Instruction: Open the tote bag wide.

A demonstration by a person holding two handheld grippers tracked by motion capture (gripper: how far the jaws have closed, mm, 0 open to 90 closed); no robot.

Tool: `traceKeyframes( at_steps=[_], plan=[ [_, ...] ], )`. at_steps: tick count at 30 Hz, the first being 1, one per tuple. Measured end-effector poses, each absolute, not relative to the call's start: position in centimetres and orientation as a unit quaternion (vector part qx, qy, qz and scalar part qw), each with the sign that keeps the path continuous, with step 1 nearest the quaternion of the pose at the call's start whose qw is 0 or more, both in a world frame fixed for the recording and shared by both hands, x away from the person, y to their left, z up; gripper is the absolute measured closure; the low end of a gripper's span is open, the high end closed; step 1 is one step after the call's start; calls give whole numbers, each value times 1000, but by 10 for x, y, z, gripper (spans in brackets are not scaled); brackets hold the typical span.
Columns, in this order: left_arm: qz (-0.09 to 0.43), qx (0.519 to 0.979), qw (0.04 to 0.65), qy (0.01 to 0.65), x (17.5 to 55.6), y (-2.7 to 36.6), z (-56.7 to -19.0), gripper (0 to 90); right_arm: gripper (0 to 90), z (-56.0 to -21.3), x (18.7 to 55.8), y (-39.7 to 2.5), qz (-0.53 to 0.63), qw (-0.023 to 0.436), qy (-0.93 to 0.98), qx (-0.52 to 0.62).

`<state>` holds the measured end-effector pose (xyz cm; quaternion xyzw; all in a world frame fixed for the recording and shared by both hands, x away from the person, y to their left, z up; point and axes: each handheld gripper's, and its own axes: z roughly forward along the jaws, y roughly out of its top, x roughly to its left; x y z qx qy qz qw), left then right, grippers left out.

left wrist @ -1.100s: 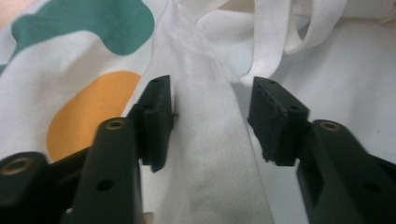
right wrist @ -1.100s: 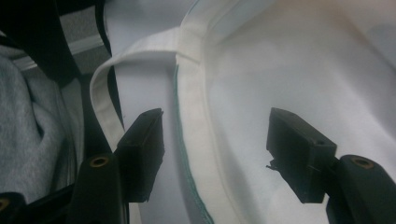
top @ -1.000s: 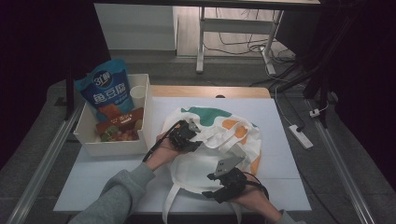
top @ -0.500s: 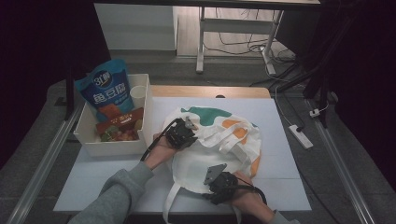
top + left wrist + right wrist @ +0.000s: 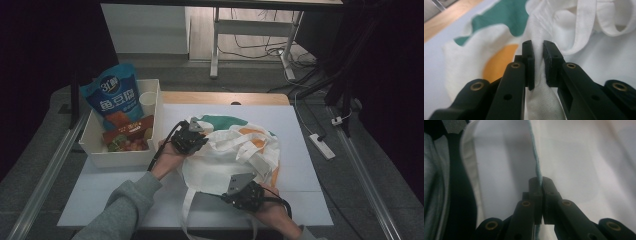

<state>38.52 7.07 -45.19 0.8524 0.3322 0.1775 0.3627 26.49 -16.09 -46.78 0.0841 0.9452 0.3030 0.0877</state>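
1. High view: the white tote bag [image 5: 235, 155], printed green and orange, lies crumpled mid-table, right of the snack bin [image 5: 95, 150].
2. Left gripper [image 5: 538, 53] pinches a fabric fold; right gripper [image 5: 539, 185] clamps the near edge.
3. I judge that both should lift evenly and pull apart gently to open the mouth.

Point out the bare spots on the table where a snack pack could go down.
Free: the front-left strip of the table below the white bin, and the right edge beside the tote bag. Crowded: the centre, where both hand-held grippers grip the bag, and the full bin.
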Motion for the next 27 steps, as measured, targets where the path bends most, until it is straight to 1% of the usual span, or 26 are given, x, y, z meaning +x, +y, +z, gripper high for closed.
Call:
traceKeyframes(
  at_steps=[2, 4, 6, 11, 13, 14, 18, 21, 27],
  plan=[
    [181, 846, 373, 335, 384, 75, -447, 802, 876, -454, 260, -166, 331, 66, 937, 85],
    [174, 840, 388, 338, 384, 80, -441, 803, 876, -444, 255, -169, 349, 51, 932, 81],
    [177, 832, 402, 340, 381, 84, -435, 803, 876, -437, 248, -170, 357, 51, 930, 74],
    [186, 819, 426, 337, 375, 91, -423, 804, 876, -416, 239, -176, 405, 30, 912, 64],
    [188, 817, 431, 334, 374, 92, -421, 804, 875, -410, 236, -178, 413, 32, 908, 61],
    [190, 816, 432, 333, 373, 92, -421, 804, 875, -410, 236, -178, 411, 33, 909, 61],
    [189, 822, 424, 330, 374, 88, -425, 803, 874, -425, 248, -177, 401, 9, 913, 77],
    [192, 828, 412, 327, 375, 84, -430, 803, 873, -440, 257, -175, 386, 11, 918, 88],
    [190, 833, 403, 328, 377, 83, -438, 802, 862, -464, 268, -170, 370, -21, 923, 104]
  ],
)
